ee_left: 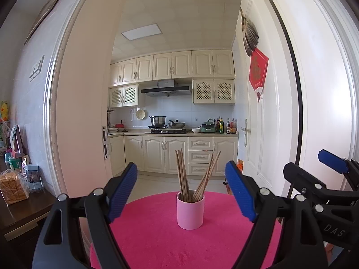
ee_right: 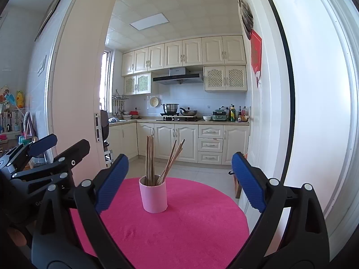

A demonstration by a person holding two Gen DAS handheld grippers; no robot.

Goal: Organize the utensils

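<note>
A pink cup of wooden chopsticks is seen upright on the pink round surface, ahead of the left claw and centred between its wide-spread, empty fingers. It is found ahead and left of centre for the right claw, likewise spread wide and empty.

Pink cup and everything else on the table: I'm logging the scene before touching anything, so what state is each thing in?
Pink cup: upright on the pink table, untouched.
Chopsticks: standing in the cup, leaning in two bunches.
Left tongs: open, empty, short of the cup.
Right tongs: open, empty, short of the cup.
</note>
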